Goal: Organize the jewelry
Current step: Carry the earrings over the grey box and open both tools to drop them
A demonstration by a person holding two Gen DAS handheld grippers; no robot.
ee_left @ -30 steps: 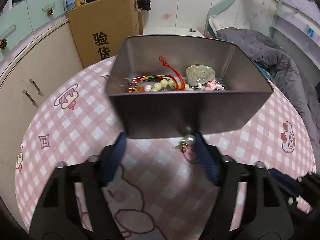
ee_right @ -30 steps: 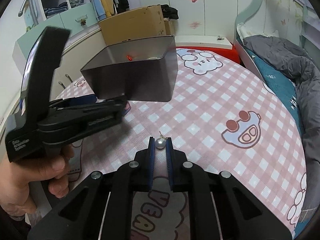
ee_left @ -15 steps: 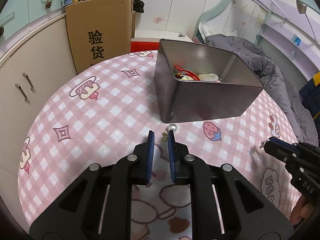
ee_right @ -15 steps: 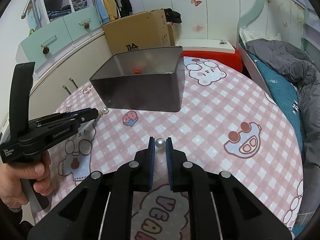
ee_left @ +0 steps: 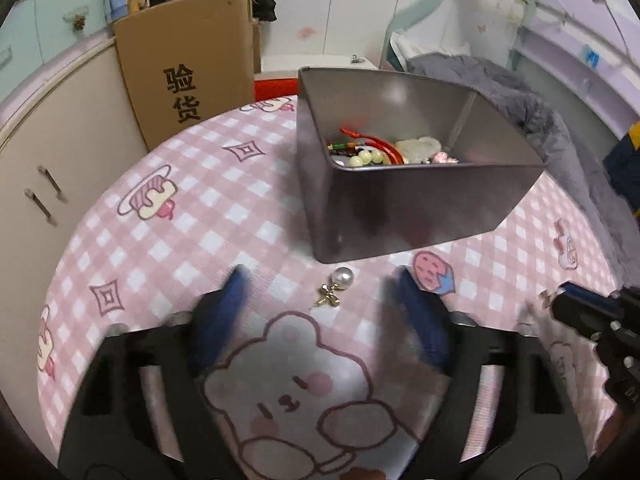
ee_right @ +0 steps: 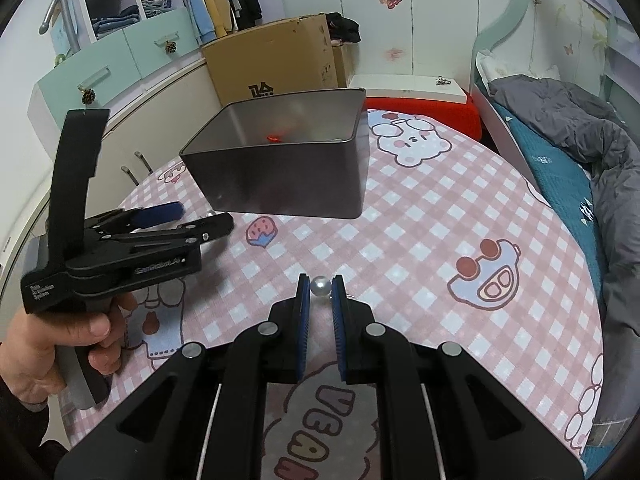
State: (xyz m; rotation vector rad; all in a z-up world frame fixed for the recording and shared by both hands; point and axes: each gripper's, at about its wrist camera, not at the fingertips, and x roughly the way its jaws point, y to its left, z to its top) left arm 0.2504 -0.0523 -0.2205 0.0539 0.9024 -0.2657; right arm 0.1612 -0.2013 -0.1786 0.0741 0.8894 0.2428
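A grey metal box (ee_left: pixel 400 208) stands on the pink checked tablecloth (ee_left: pixel 200 208) and holds beads, a red cord and a pale pendant (ee_left: pixel 372 156). In front of it lies a pearl earring (ee_left: pixel 342 278) with a gold clasp. My left gripper (ee_left: pixel 320 292) straddles the earring with its jaws opening, and the blurred blue pads do not touch it. In the right wrist view the left gripper (ee_right: pixel 204 216) is held by a hand (ee_right: pixel 60 332) left of the box (ee_right: pixel 288 180). My right gripper (ee_right: pixel 320 292) is shut on a second pearl (ee_right: pixel 320 286) just above the cloth.
A cardboard box (ee_left: pixel 188 80) leans on the cabinet (ee_left: pixel 52 160) behind the round table. A bed with a grey duvet (ee_right: pixel 580 140) runs along the right. The table's edge curves close on the left and right.
My left gripper pulled back from the box, narrowed beside the pearl earring, then spread wide again; the earring lies on the cloth. The right gripper keeps its pearl and has not moved.
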